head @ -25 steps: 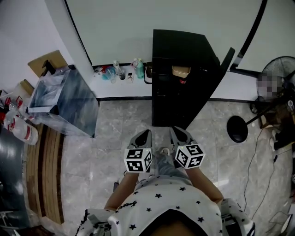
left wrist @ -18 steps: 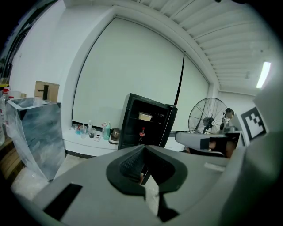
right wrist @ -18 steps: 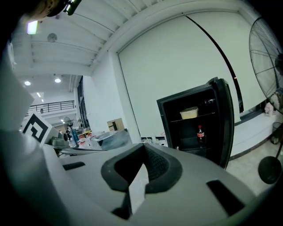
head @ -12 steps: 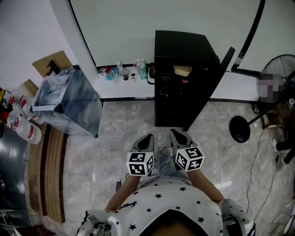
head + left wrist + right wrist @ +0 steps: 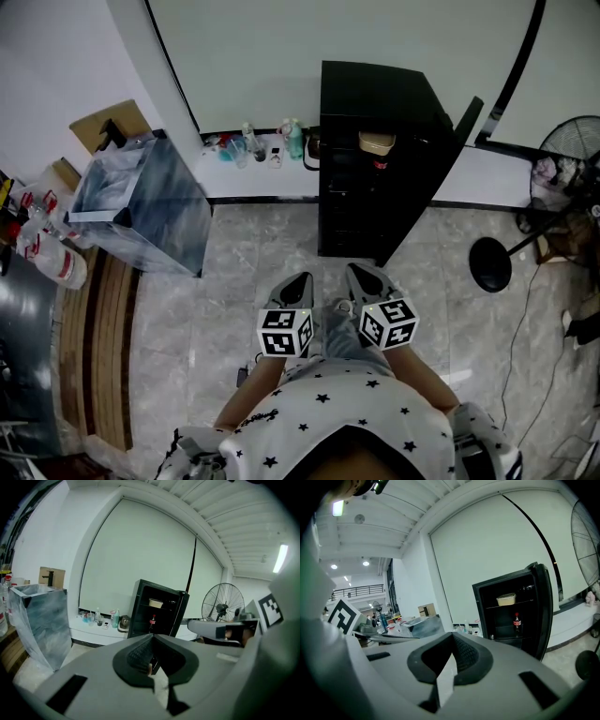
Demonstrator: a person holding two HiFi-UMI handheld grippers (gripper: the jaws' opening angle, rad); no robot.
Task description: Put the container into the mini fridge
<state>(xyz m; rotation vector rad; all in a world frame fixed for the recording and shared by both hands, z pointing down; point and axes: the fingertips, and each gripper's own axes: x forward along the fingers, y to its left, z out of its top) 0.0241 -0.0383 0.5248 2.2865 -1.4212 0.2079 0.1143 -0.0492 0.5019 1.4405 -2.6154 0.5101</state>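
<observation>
Two grippers: the left gripper (image 5: 302, 278) and the right gripper (image 5: 355, 271) are held side by side on the floor side of the mini fridge (image 5: 370, 103), apart from it, both pointing toward its open front.
Left gripper jaws: pressed together at the tips, with nothing gripped between them.
Right gripper jaws: clenched tight, also empty (the dark pads meet in a single ridge in its own view).
Marker cubes: one sits on the back of each gripper (image 5: 284, 330), on the side away from the mini fridge.
Container: pale and shallow (image 5: 376, 142), resting on the upper shelf inside the mini fridge, well apart from both grippers.
Cola bottle: upright (image 5: 379, 165) on the shelf just below the container, inside the mini fridge.
Fridge door: swung open (image 5: 448, 159) on the mini fridge's right side in the head view.
Ledge: low and white (image 5: 234, 176), running along the wall on the left of the mini fridge, and carrying small bottles and cups (image 5: 267, 144) close to its left wall.
Bin: tall, grey, lined with clear plastic (image 5: 141, 211), standing on the floor well to the left of the mini fridge.
Fan: a standing fan (image 5: 570, 150) to the right of the mini fridge beyond the door (its round black base (image 5: 490, 264) is on the tiles).
Person: a star-printed shirt (image 5: 347, 412) fills the lower edge of the head view, farthest from the mini fridge.
</observation>
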